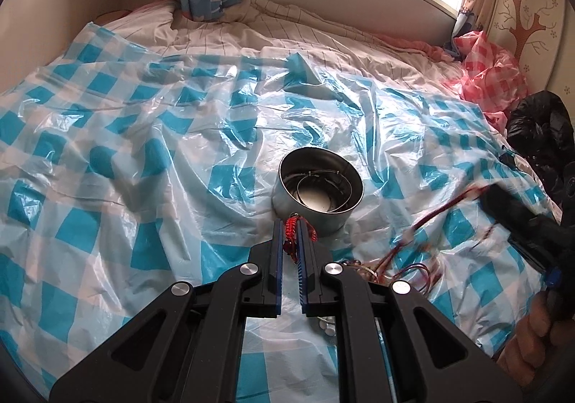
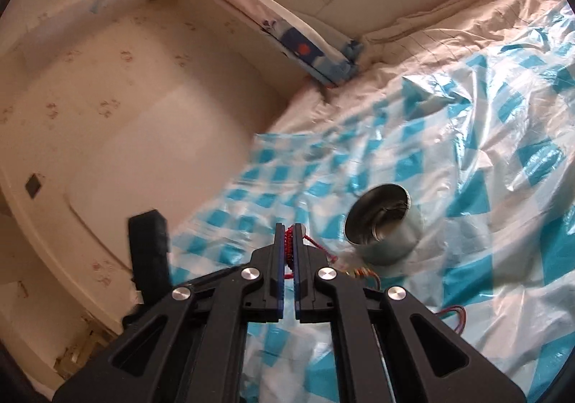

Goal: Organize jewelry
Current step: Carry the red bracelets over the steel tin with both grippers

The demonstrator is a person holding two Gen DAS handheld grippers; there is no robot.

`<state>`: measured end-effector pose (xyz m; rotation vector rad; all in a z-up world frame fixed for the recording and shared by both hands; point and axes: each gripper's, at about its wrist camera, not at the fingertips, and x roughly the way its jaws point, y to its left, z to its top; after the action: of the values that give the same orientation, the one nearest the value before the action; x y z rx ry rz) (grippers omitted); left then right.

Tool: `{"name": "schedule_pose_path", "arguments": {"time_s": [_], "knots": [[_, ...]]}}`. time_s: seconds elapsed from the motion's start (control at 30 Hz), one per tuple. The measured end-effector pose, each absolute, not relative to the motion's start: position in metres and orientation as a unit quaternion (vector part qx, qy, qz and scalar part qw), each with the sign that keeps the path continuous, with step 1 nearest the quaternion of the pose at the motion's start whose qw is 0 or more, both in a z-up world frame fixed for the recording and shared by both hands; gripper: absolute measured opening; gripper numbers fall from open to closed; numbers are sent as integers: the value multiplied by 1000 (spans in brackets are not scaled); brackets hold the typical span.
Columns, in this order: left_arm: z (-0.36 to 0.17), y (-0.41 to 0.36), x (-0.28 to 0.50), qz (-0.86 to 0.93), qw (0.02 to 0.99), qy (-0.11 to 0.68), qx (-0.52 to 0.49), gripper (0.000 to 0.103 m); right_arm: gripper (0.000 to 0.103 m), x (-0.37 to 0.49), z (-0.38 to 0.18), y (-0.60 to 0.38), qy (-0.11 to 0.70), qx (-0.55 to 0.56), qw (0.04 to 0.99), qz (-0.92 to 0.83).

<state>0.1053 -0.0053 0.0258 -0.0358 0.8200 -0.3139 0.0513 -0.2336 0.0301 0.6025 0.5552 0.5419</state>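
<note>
In the left wrist view my left gripper [image 1: 289,227] is shut on a red braided cord bracelet [image 1: 291,227], just in front of a steel bowl [image 1: 320,184] that holds thin metal bangles [image 1: 316,187]. In the right wrist view my right gripper [image 2: 288,234] is shut on a red braided cord [image 2: 288,241], with its tail hanging toward the bowl [image 2: 382,227]. I cannot tell whether both grip the same piece. Loose cords and rings [image 1: 395,270] lie under the left gripper. The blurred right gripper [image 1: 517,216] trails a dark red cord [image 1: 442,209].
A blue-and-white checked plastic sheet [image 1: 143,158] covers the bed. Pink checked plastic [image 1: 492,72] and a black bag [image 1: 539,130] lie at the right edge. A hand [image 1: 532,338] is at the lower right. White beads [image 1: 327,327] sit below the left gripper. Wall and window bound the far side.
</note>
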Motion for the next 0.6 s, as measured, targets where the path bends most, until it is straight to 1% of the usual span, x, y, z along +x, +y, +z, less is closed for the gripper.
{"name": "schedule_pose_path", "arguments": {"time_s": [0.03,0.17,0.6], "knots": [[26,-5,105,-152,905,397,-17,6,4,53,29,-234,273,283,883,255],[27,-6,105,-154,905,396,-16,6,4,52,22,-241,271,317,870,263],[44,-16,100,-178,909,377,-26,6,4,53,33,-235,260,297,885,248]]}}
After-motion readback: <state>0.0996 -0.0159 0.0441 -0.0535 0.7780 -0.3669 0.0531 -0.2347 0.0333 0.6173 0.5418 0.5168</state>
